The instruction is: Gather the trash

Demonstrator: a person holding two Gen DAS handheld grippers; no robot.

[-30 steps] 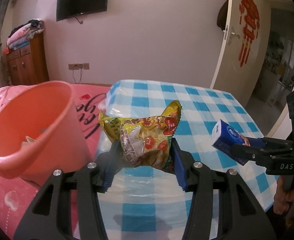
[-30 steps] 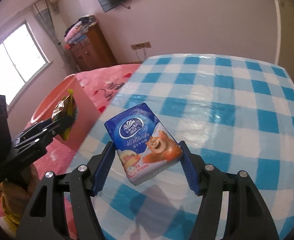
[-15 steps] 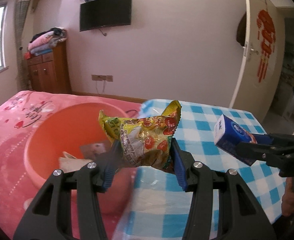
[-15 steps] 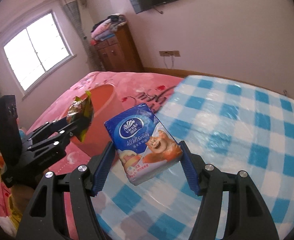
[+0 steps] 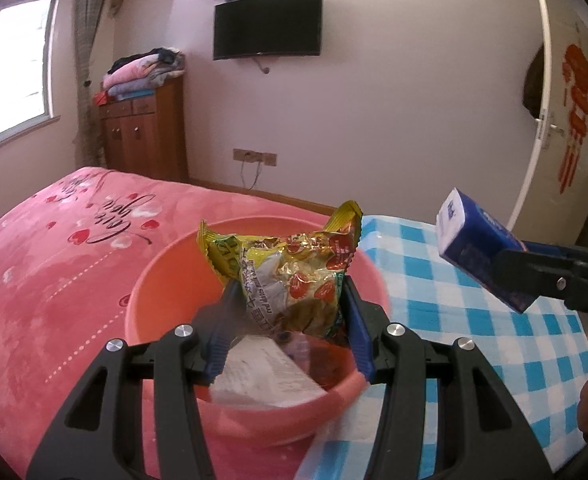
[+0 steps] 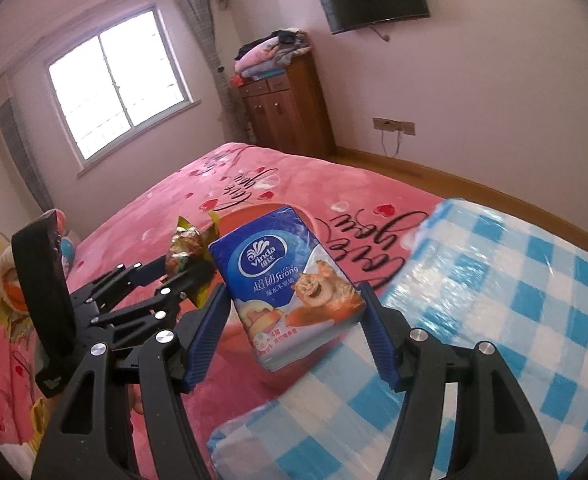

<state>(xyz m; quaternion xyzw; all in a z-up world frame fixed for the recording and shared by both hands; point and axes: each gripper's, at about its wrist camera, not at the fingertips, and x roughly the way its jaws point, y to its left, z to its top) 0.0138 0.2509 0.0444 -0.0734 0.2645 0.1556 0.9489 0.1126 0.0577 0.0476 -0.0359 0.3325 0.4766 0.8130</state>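
My left gripper (image 5: 288, 312) is shut on a crumpled yellow snack bag (image 5: 290, 276) and holds it right above the orange plastic basin (image 5: 150, 280). Paper and other trash lie in the basin's bottom. My right gripper (image 6: 294, 320) is shut on a blue tissue pack (image 6: 290, 288), held in the air over the seam between bed and table. In the left wrist view the tissue pack (image 5: 481, 256) hangs to the right of the basin. The right wrist view shows the left gripper (image 6: 186, 276) with the snack bag (image 6: 188, 248) to its left, and the basin's rim (image 6: 242, 212) behind.
The basin stands on a pink bed cover (image 5: 54, 256) with hearts and script. A table with a blue-and-white checked cloth (image 5: 473, 312) adjoins the bed on the right. A wooden cabinet (image 5: 146, 132) with folded blankets, a wall TV (image 5: 268, 26) and a white door (image 5: 561, 112) stand farther off.
Both grippers have swung left, from over the checked table toward the bed. The snack bag now hangs over the basin's opening, and the tissue pack has followed beside it. Both grips are unchanged.
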